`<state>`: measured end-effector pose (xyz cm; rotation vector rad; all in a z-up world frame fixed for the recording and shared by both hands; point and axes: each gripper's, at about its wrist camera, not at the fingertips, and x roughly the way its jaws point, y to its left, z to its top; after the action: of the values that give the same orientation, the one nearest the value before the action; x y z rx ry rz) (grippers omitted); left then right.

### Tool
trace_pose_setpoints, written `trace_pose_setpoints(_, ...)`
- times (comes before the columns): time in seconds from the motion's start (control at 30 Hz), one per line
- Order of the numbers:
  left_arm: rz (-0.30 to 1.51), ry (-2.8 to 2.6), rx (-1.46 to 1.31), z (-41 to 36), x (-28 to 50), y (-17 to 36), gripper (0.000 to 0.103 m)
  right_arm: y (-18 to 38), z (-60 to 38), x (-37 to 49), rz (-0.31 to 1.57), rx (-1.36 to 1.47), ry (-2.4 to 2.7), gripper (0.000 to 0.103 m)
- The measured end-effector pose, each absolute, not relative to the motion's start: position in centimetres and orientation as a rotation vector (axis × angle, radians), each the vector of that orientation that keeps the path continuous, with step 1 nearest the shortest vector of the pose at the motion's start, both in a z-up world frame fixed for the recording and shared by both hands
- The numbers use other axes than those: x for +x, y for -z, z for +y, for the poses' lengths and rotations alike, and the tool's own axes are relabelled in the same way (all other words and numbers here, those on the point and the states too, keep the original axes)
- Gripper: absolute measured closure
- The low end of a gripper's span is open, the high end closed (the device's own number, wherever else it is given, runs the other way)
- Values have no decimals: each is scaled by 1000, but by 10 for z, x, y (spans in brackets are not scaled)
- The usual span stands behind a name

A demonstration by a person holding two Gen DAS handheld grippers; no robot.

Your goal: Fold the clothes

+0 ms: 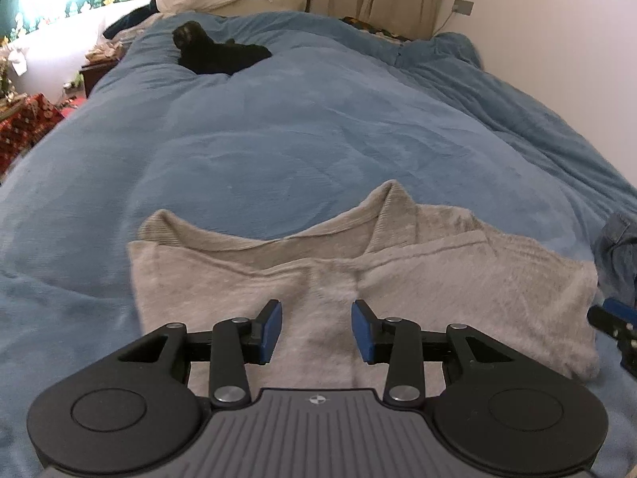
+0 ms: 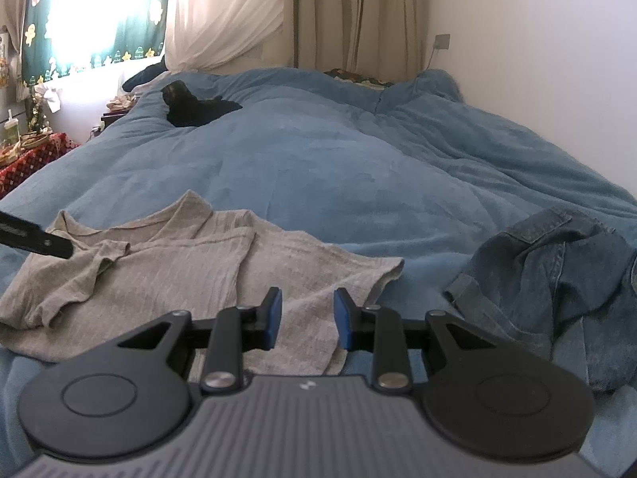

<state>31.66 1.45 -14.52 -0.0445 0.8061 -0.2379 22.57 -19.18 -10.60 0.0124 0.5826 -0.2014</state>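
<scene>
In the left wrist view, a red patterned cloth point(image 1: 28, 127) shows at the far left edge, and a dark garment point(image 1: 223, 53) lies in the upper left on the blue bedspread point(image 1: 302, 135) that fills most of the frame. The grey shirt point(image 1: 438, 279) lies flat in the lower middle, partly folded, its collar toward the top of the frame. The left gripper point(image 1: 316, 328) sits at the bottom centre, over the shirt's near part. Its jaws stand partly apart with only grey cloth showing in the gap behind them; the blue pads point(image 1: 272, 328) pinch nothing, and whether the tips touch the fabric cannot be told. At the far right edge a bit of denim garment point(image 1: 621, 247) appears, and below it the tip of the right gripper point(image 1: 615, 324).

In the right wrist view, a dark fingertip of the left gripper point(image 2: 36, 241) enters from the left edge, over the shirt's collar end. The grey shirt point(image 2: 159, 279) spreads across the lower left and centre, a folded panel lying on top of it. The right gripper point(image 2: 308, 318) is at the bottom centre, above the shirt's near right edge. Its jaws are open by a narrow gap; shirt fabric is seen through the gap, but the pads point(image 2: 272, 318) close on nothing. To the right, well apart from the shirt, the crumpled denim garment point(image 2: 557, 279) lies on the bedspread point(image 2: 358, 167).
</scene>
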Motion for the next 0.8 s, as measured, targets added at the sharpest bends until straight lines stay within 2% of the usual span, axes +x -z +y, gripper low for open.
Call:
trace_pose_setpoints(0.27,802,247,31,30,291,158,63,110,-190,225,587,24,195,72)
trace_pose_setpoints(0.67,707,387,304,0,246,174,63,113,-186,220,597,14,178,72)
trace_pose_setpoints(0.7,691,386,353,-3,242,176,64,114,-185,220,599,2,178,72)
trace_pose_setpoints(0.77,670,395,435,-8,237,182,75,116,-183,220,604,-19,177,72)
trace_pose_setpoints(0.8,664,399,466,-10,236,185,76,117,-183,220,606,-20,175,72)
